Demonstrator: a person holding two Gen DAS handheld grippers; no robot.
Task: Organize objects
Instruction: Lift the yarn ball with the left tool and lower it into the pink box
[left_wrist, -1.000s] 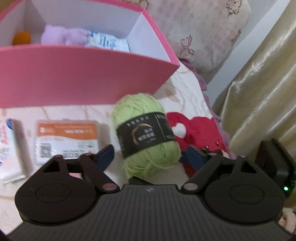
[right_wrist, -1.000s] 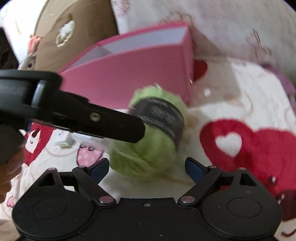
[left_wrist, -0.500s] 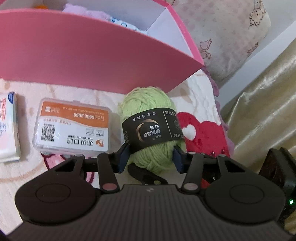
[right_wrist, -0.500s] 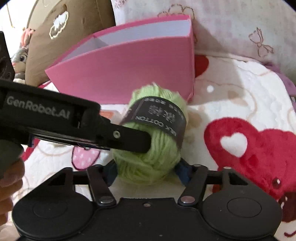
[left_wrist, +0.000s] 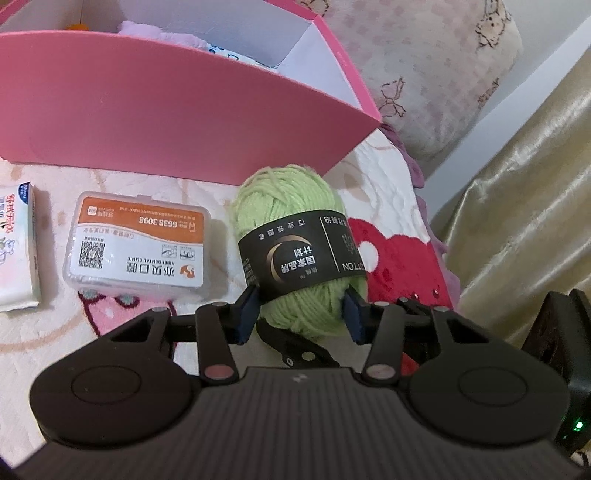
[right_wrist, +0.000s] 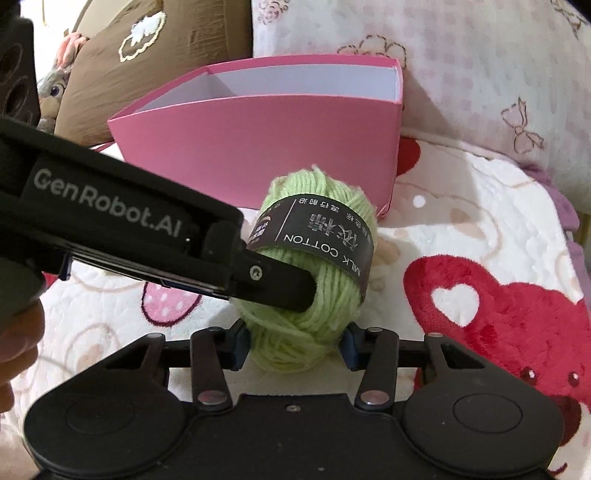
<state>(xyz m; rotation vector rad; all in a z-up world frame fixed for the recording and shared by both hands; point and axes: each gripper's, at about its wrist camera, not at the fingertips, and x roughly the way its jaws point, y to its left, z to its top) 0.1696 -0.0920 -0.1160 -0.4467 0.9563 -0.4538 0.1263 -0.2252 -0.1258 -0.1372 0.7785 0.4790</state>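
Note:
A green yarn ball (left_wrist: 295, 206) with a black label lies on the bedspread in front of the pink box (left_wrist: 147, 110). My left gripper (left_wrist: 301, 314) has its blue pads pressed on the ball's sides, and its jaws are still closing. In the right wrist view the same yarn ball (right_wrist: 314, 295) sits between the pads of my right gripper (right_wrist: 293, 345), which press on its near end while those jaws close too. One of the left gripper's fingers (right_wrist: 273, 284) crosses in from the left and rests against the ball.
A clear plastic case (left_wrist: 136, 243) with an orange-and-white label and a tissue pack (left_wrist: 14, 251) lie left of the yarn. The pink box (right_wrist: 258, 140) holds a purple plush (left_wrist: 147, 31). Pillows (right_wrist: 461, 55) stand behind it, a gold curtain (left_wrist: 517, 203) hangs right, and a hand (right_wrist: 18, 332) shows.
Both grippers have moved in around the yarn ball and narrowed from wide open until their pads meet its sides. The ball has stayed in front of the box.

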